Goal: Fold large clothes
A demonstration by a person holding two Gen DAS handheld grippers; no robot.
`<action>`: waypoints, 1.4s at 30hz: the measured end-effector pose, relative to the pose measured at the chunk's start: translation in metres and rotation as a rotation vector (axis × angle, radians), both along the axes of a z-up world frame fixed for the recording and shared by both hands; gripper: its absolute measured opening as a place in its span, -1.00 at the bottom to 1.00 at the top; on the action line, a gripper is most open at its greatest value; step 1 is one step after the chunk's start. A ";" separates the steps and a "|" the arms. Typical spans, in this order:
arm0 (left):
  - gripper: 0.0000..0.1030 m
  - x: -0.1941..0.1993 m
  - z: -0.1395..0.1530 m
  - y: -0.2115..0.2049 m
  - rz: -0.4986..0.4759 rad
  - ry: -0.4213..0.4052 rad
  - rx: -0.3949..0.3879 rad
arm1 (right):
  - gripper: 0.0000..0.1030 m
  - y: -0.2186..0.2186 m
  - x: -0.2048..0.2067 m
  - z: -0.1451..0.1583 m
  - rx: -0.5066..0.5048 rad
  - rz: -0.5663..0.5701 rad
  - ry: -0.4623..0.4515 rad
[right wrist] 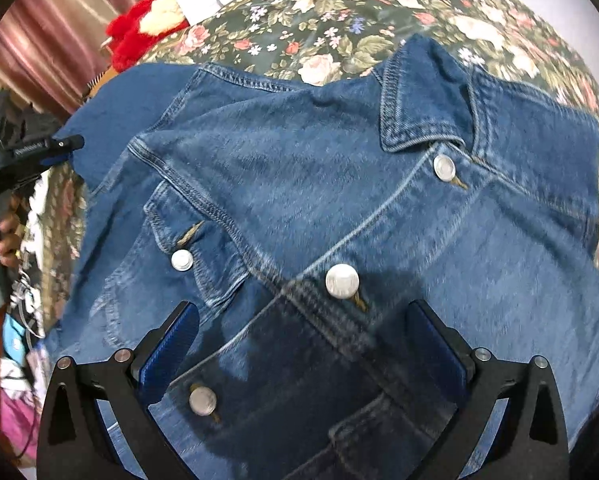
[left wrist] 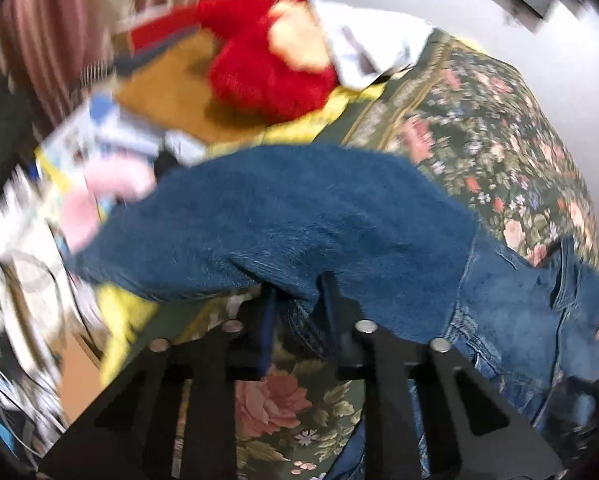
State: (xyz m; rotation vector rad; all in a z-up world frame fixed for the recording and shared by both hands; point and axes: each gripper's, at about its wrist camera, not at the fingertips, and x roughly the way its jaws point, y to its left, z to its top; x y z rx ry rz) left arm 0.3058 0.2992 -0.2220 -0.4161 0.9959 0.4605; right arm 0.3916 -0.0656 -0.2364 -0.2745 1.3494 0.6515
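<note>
A blue denim jacket (right wrist: 299, 184) lies front up on a floral bedspread (right wrist: 339, 8), collar at the upper right, metal buttons down the front. My right gripper (right wrist: 307, 336) hovers open just over the buttoned front, its blue pads wide apart and nothing pinched. My left gripper (left wrist: 299, 304) is shut on a fold of the jacket's sleeve (left wrist: 299, 216), which is lifted and drapes across that view. In the right wrist view the left gripper (right wrist: 59, 146) shows at the jacket's left edge, clamped on the cloth, with a hand (right wrist: 3, 236) on its handle.
A red plush toy (left wrist: 267, 68) and a white cloth (left wrist: 363, 40) lie at the bed's far side. Papers, boxes and pink items (left wrist: 99, 132) crowd the left edge. A striped curtain (right wrist: 39, 52) hangs behind. The floral bedspread (left wrist: 479, 140) stretches to the right.
</note>
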 end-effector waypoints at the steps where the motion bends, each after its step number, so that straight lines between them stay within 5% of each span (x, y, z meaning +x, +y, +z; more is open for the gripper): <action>1: -0.74 0.002 0.010 -0.006 -0.017 -0.013 0.041 | 1.00 -0.003 0.000 0.003 0.009 -0.009 0.006; 7: -0.79 0.014 0.070 -0.077 -0.214 -0.135 0.242 | 1.00 -0.030 -0.003 0.036 0.027 -0.064 -0.053; 11: -0.79 0.024 0.069 -0.136 -0.363 -0.125 0.324 | 1.00 -0.057 0.000 0.061 0.049 -0.115 -0.100; 14: -0.76 0.036 0.034 -0.155 -0.411 -0.029 0.253 | 1.00 -0.078 -0.001 0.076 0.066 -0.160 -0.119; 21: -0.17 0.025 -0.040 -0.153 -0.399 0.117 -0.015 | 1.00 -0.112 -0.012 0.073 0.056 -0.240 -0.074; 24: -0.04 0.005 -0.032 -0.152 -0.397 0.074 -0.073 | 1.00 -0.117 -0.016 0.069 0.043 -0.245 -0.068; 27: 0.34 -0.021 -0.003 -0.138 -0.392 -0.003 -0.078 | 1.00 -0.115 -0.015 0.067 0.025 -0.246 -0.078; 32: 0.53 -0.050 0.031 -0.084 -0.282 -0.151 -0.150 | 0.99 -0.091 -0.006 0.066 0.038 -0.230 -0.074; 42: 0.46 -0.035 -0.018 0.039 0.011 -0.215 -0.494 | 1.00 0.014 0.000 0.049 0.046 -0.090 -0.056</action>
